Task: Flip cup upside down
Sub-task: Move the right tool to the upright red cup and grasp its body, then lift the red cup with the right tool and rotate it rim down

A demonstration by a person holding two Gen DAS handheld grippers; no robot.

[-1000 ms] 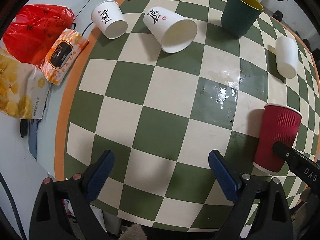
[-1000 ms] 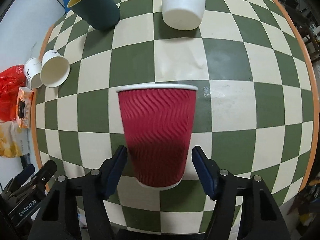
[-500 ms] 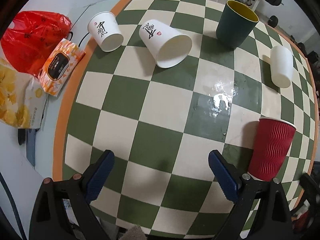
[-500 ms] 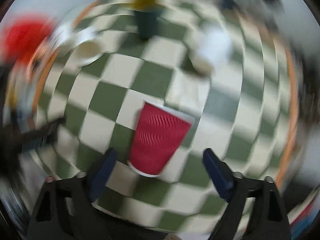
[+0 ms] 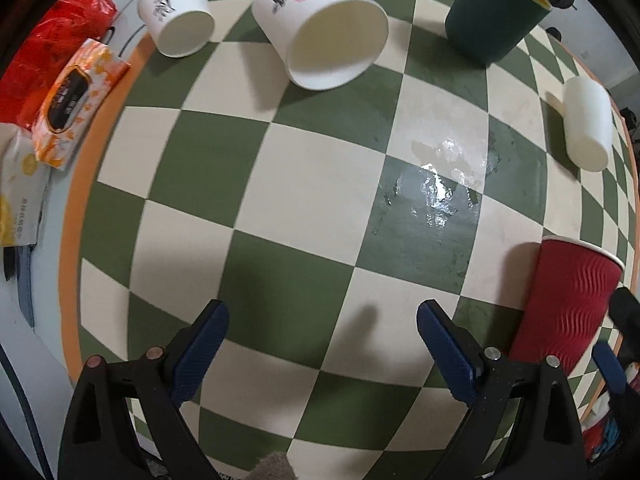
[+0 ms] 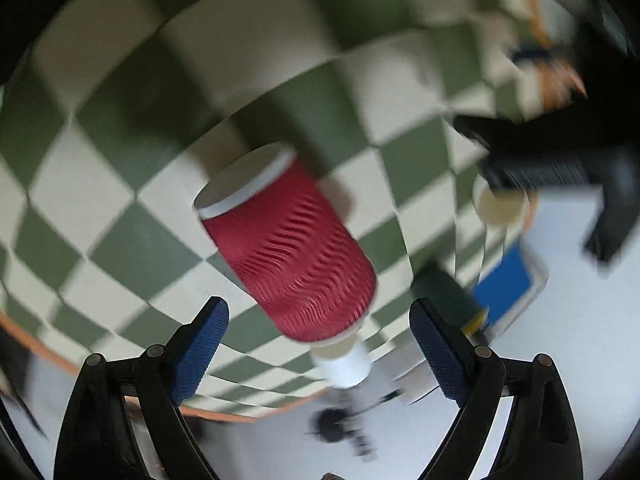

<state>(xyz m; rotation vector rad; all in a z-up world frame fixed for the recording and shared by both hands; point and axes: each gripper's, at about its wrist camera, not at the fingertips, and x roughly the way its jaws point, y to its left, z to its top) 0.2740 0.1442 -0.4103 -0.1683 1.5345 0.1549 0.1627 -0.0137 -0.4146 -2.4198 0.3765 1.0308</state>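
Note:
A red ribbed paper cup (image 5: 568,304) stands upright on the green and cream checkered table (image 5: 312,184) at the right edge of the left wrist view. In the blurred right wrist view the red cup (image 6: 292,248) appears tilted between my fingers, untouched. My right gripper (image 6: 316,324) is open around it, jaws wide apart; the view is rotated. Part of it shows next to the cup in the left wrist view (image 5: 624,320). My left gripper (image 5: 320,340) is open and empty over the table's near side.
Two printed white paper cups (image 5: 176,12) (image 5: 324,32) lie on their sides at the back. A dark green cup (image 5: 496,12) stands upright, a plain white cup (image 5: 584,128) stands upside down at right. A wet patch (image 5: 432,188) shines mid-table. Snack packets (image 5: 72,96) lie left.
My right gripper has opened wider around the red cup and is rotating fast, so its view is turned and blurred. My left gripper has moved closer to the table.

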